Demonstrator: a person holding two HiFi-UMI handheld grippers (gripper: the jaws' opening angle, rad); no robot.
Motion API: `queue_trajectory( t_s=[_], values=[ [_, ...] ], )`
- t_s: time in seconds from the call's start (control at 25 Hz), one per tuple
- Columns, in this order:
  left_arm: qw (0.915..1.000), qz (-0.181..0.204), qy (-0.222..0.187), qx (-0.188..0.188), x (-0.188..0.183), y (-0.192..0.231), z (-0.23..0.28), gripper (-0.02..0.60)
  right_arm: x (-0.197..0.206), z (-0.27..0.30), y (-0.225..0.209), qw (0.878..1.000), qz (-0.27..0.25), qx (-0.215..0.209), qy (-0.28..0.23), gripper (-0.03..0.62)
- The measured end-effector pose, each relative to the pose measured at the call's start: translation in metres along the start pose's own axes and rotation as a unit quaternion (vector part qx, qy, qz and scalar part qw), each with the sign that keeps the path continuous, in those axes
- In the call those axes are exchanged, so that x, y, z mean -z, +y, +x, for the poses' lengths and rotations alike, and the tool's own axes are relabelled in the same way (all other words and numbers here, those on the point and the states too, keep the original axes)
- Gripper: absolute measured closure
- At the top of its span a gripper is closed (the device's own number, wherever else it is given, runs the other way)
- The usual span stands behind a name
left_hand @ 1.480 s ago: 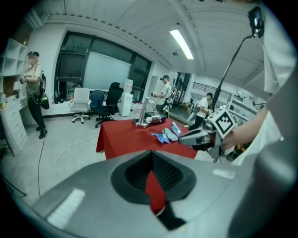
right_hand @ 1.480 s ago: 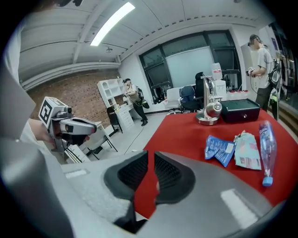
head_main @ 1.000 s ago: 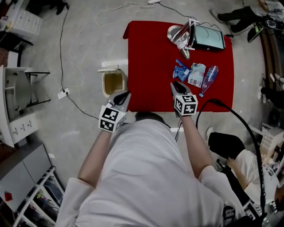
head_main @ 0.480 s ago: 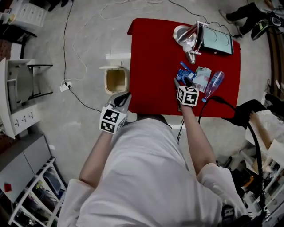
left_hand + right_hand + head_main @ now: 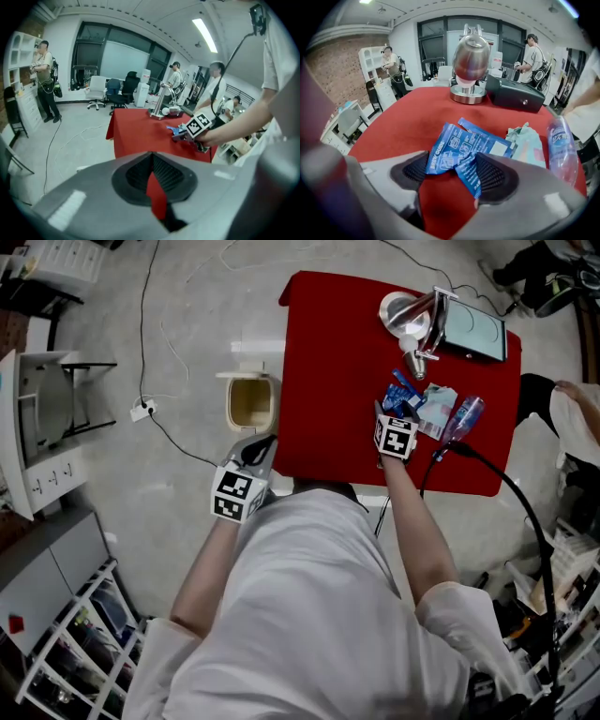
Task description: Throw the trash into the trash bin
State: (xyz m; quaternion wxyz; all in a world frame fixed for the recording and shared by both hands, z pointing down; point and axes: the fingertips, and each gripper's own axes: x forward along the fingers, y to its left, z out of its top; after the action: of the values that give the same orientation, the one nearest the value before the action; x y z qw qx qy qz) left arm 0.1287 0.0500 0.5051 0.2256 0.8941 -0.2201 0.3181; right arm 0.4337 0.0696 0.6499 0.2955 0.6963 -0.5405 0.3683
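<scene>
A blue wrapper (image 5: 401, 397) (image 5: 464, 150) lies on the red table (image 5: 328, 381), beside a crumpled teal wrapper (image 5: 436, 409) (image 5: 527, 140) and a plastic bottle (image 5: 461, 418) (image 5: 560, 145). My right gripper (image 5: 390, 412) (image 5: 452, 171) points down at the blue wrapper. Its jaws are opening, with the wrapper's near edge between the pads and not pressed. My left gripper (image 5: 262, 442) (image 5: 152, 183) hangs off the table's left front corner, shut and empty. The beige trash bin (image 5: 249, 405) stands open on the floor left of the table, just beyond the left gripper.
A steel appliance (image 5: 412, 315) (image 5: 471, 61) and a black device (image 5: 473, 332) (image 5: 513, 96) sit at the table's far end. A cable and power strip (image 5: 142, 411) lie on the floor left of the bin. Chairs, shelves and several people are around the room.
My right gripper has moved forward and down over the table to the blue wrapper, and its jaws have spread apart. The left gripper has stayed near the bin.
</scene>
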Motion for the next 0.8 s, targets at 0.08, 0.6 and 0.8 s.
queue_trajectory(
  t_s=[0.08, 0.6, 0.8],
  values=[
    [1.0000, -0.002, -0.001, -0.001, 0.001, 0.001, 0.001, 0.577, -0.001, -0.001, -0.001, 1.000, 0.009, 0.001, -0.006, 0.295],
    [1.0000, 0.002, 0.000, -0.001, 0.007, -0.004, -0.003, 0.577, 0.001, -0.009, -0.007, 1.000, 0.020, -0.014, -0.001, 0.393],
    [1.0000, 0.002, 0.000, 0.000, 0.010, -0.005, -0.004, 0.577, 0.001, -0.014, -0.009, 1.000, 0.021, -0.019, -0.006, 0.455]
  ],
)
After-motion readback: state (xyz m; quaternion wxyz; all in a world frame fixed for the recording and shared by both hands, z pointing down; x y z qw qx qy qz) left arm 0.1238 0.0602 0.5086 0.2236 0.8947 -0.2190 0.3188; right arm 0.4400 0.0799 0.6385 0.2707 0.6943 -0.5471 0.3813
